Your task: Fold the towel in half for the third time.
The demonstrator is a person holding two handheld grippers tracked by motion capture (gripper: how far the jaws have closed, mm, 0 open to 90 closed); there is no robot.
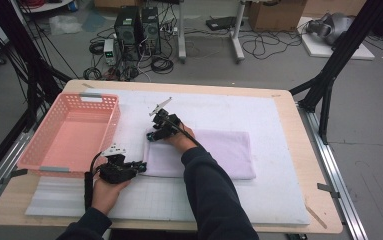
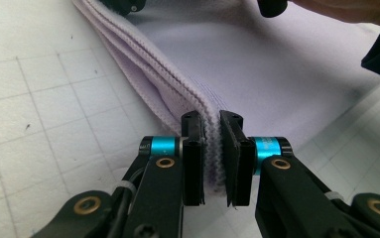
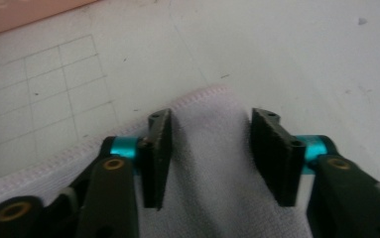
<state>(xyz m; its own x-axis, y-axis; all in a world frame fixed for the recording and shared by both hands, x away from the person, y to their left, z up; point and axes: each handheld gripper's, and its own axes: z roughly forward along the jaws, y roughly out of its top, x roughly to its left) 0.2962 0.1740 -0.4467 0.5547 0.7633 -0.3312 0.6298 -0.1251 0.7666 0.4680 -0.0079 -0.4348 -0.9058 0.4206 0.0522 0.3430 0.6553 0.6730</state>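
Left gripper [image 1: 140, 166] is seen clamped on the folded edge of the lilac towel [image 1: 214, 152], at the towel's near-left corner; in the left gripper view [image 2: 211, 148] the stacked hems are pinched tight betw. both pads. Right gripper [image 1: 151, 135] is placed at the towel's far-left corner, w/ its arm laid across the towel from the near side. In the right gripper view [image 3: 211, 148] the jaws are held part-spread, w/ the corner of the cloth [image 3: 207, 163] betw. them but a gap is left on each side, so nothing is squeezed yet. Towel is laid flat on the white gridded mat [image 1: 259, 200], folded into a rectangle, approx. mid-mat. Pink basket [image 1: 71, 135] is stood just left of the towel, apart from it, on the same mat.
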